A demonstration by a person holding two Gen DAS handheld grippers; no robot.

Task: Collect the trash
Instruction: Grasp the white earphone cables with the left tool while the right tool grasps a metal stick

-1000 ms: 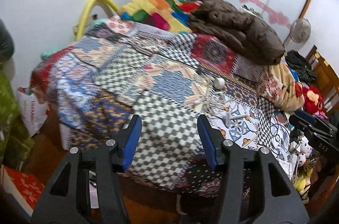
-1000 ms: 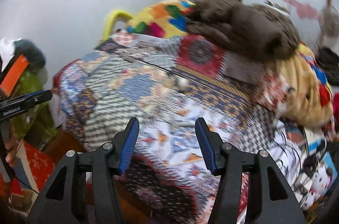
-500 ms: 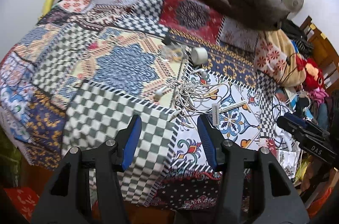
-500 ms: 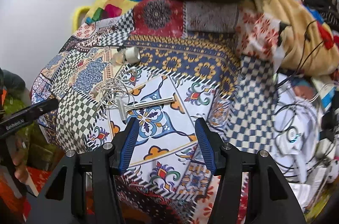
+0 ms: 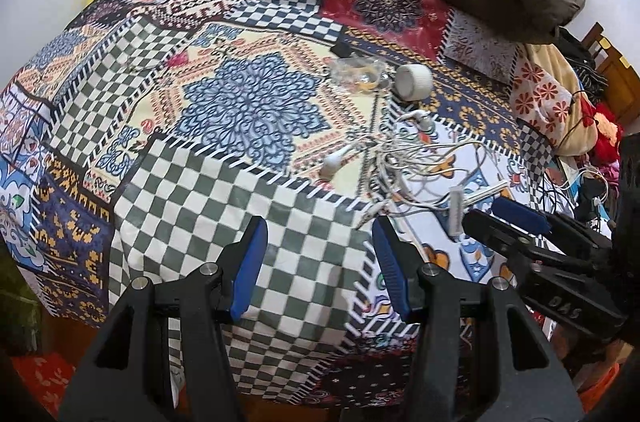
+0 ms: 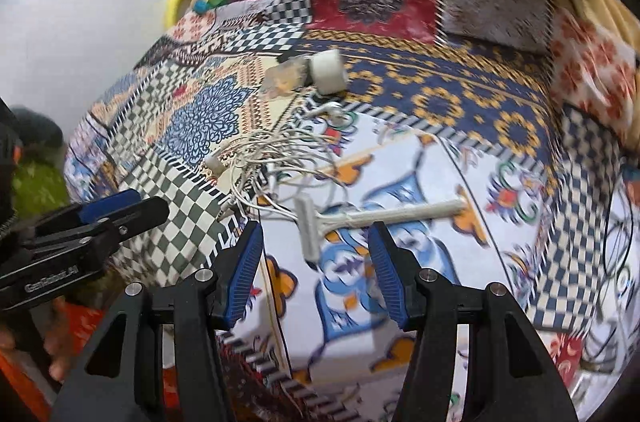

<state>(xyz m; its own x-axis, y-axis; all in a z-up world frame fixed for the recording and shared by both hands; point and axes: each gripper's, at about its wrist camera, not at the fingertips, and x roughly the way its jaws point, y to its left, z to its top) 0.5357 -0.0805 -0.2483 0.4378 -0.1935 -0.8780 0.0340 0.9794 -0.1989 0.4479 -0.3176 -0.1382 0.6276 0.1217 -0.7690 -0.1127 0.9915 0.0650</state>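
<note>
Left wrist view first: my left claw (image 5: 318,262) hangs over the green-and-white checked patch of the bedspread (image 5: 224,206), jaws about half apart, released, with only cloth showing between them. Beyond it, going rightward, a crumpled clear wrapper (image 5: 358,75) lies on the bed just beside a white cap (image 5: 414,82), which is tipped on its side with its round face turned toward me. Below those sits a tangle of white earphone cable (image 5: 396,158), one earbud (image 5: 334,162) sticking out to the left. At the tangle's right edge is a white disposable razor (image 5: 460,208); from here only its head and a short stretch of handle show, because my right claw (image 5: 496,218) comes in from the right edge in front of it.

Right wrist view, from the left: the left claw (image 6: 132,206) reaches in low from the edge. The cable tangle (image 6: 276,162) lies near the middle, the cap (image 6: 328,74) farther up. The razor (image 6: 360,218) lies flat, long axis across the picture, head toward the left beside the tangle, handle pointing right and slightly up. My right claw (image 6: 316,262) has just been closing a little, though it is released and roughly half apart; the razor head lies between the fingertips in the picture, and I cannot tell whether they touch it.
</note>
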